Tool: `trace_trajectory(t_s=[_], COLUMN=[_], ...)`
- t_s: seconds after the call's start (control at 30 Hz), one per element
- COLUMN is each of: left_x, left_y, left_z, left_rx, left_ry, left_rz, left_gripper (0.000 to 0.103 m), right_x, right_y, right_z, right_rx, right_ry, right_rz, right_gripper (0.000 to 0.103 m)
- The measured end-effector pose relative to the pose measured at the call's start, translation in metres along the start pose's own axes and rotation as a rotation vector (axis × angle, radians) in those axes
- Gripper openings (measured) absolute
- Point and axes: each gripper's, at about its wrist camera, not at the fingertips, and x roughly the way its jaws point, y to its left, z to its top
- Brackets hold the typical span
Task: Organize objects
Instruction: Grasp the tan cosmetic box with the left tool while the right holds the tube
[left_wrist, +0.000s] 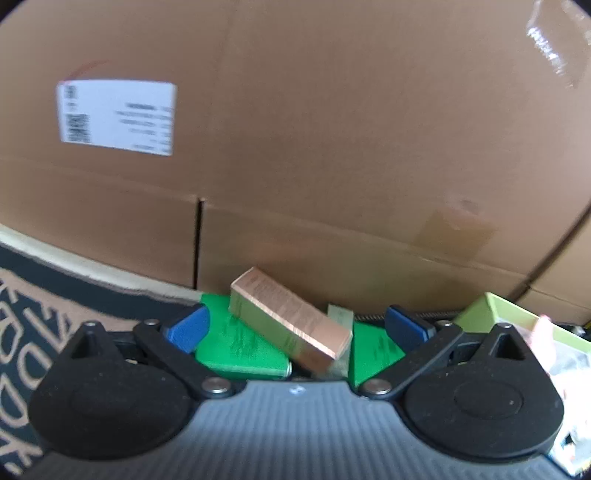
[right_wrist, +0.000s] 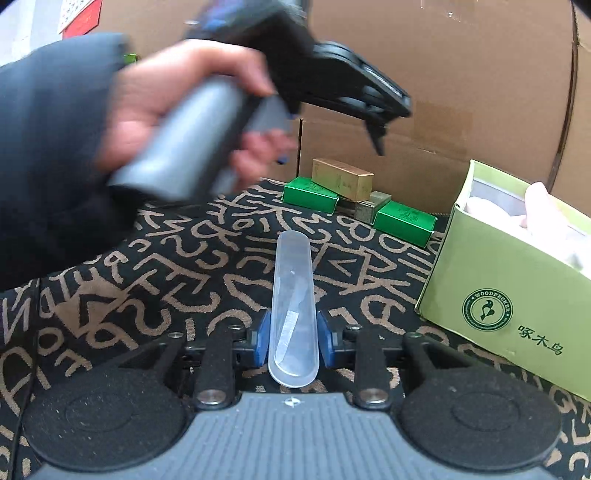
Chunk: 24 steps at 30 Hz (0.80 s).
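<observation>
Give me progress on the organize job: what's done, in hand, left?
Done: light green cardboard box already holds pale items.
In hand: right gripper is shut on a clear plastic case with a metal file inside.
Left: left gripper is open, aimed at the copper-gold carton lying across two green boxes by the big brown cardboard box; none grasped yet.

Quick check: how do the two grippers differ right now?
The left gripper is open and holds nothing; the right gripper is shut on the clear plastic case. The left points at the gold box lying tilted across the green boxes; the right is farther back over the patterned cloth. Both have blue pads.
</observation>
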Motion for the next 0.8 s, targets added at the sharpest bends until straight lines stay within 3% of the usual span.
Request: trace_trajectory(t_s=[0.07,0.1,0.2,0.33,0.43,0.57,0.8], left_x=[0.015,0.020,0.015,-0.009,-0.030,-0.050,-0.098], left_y=[-0.002,-0.002,-0.002,0.009,0.013,0.025,0.044], left_z=[0.000,-0.001,-0.010,-0.028,-0.046,-0.071,-0.101], left_rx=[0.007,0.022,0.103,0.133,0.196,0.244,0.330], left_ry=[0.024,0.045,0.039,0.059,0.075,0.152,0.179], left_rz=[0.030,0.035,0.032,-0.042,-0.070,-0.104,-0.122], left_gripper=[0.100,0.085,0.062,0.030,0.024,0.023,0.026], right_x=[-0.001,0.000,0.000,0.004,0.005,-0.001,-0.046], right_y=[0.001,0.001,-0.001,-0.008,-0.008,-0.009,-0.007], right_z=[0.000,0.000,0.000,0.001,0.001,-0.003,-0.028], right_rx=[0.001,0.000,0.010,0.052,0.057,0.080,0.065], right_ry=[0.000,0.000,0.000,0.004,0.003,0.007,0.046], right_rz=[0.000,0.000,0.006,0.031,0.034,0.043,0.044], right_gripper=[0.032,0.031,0.032,0.032,0.032,0.032,0.031])
